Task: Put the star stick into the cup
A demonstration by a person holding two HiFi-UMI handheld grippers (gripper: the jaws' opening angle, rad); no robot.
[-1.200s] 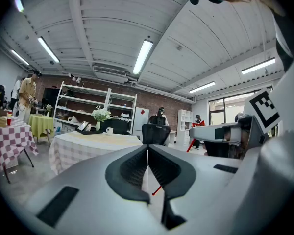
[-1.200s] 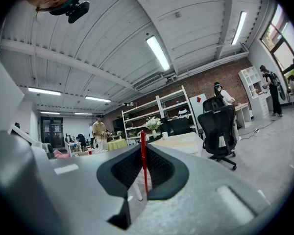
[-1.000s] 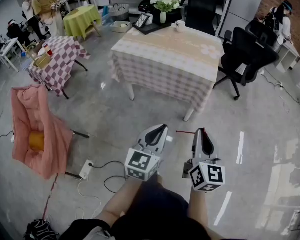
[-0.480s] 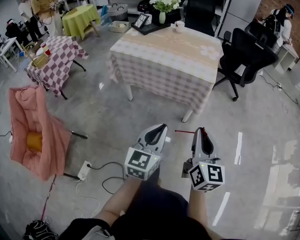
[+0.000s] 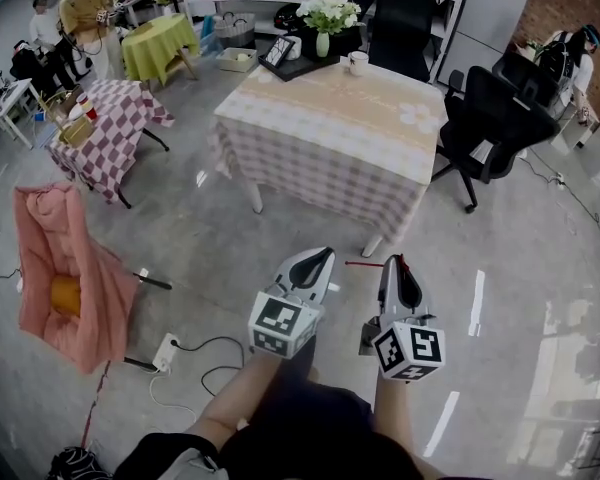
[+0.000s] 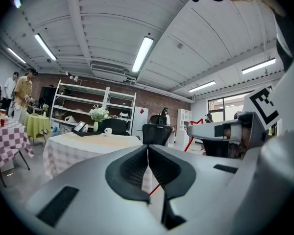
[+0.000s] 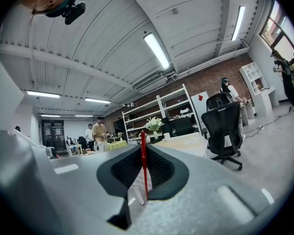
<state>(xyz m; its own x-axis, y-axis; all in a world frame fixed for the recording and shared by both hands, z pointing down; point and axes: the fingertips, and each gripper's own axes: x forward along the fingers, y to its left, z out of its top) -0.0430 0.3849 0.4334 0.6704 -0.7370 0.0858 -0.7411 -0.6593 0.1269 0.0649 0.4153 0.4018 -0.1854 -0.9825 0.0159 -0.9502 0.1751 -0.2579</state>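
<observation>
**A:** Why is the right tongs (image 5: 401, 262) held level, out in front of the body?

**B:** It pinches the star stick (image 7: 143, 166). Its jaws are pressed on the thin red rod, and the free length juts sideways toward the left tongs (image 5: 324, 254). I'd say level is the safe way to carry so slim a thing, since it can't slide out under its own weight.

**A:** And the left one?

**B:** Its jaws are pressed together on nothing. It rides just beside the right, spare for now.

**A:** So the stick is nowhere near its goal?

**B:** It is well apart from it. There is open floor (image 5: 230, 238) between the tongs and the bench (image 5: 320, 118).

**A:** What is the room like?

**B:** It's a large workshop with a glossy grey floor that throws back the ceiling lights. The bench stands in the middle under a pale checked cloth. A black office chair (image 5: 490, 108) is just beside its right end, and a pink-draped chair (image 5: 65, 258) sits off to the left. A smaller checked table (image 5: 110, 128) is beyond that. At the bench's far edge stands a vase of white flowers (image 5: 326, 13), and near it the cup (image 5: 358, 62), small and white. It is tiny from the head view, so I only take it for the one meant.
</observation>
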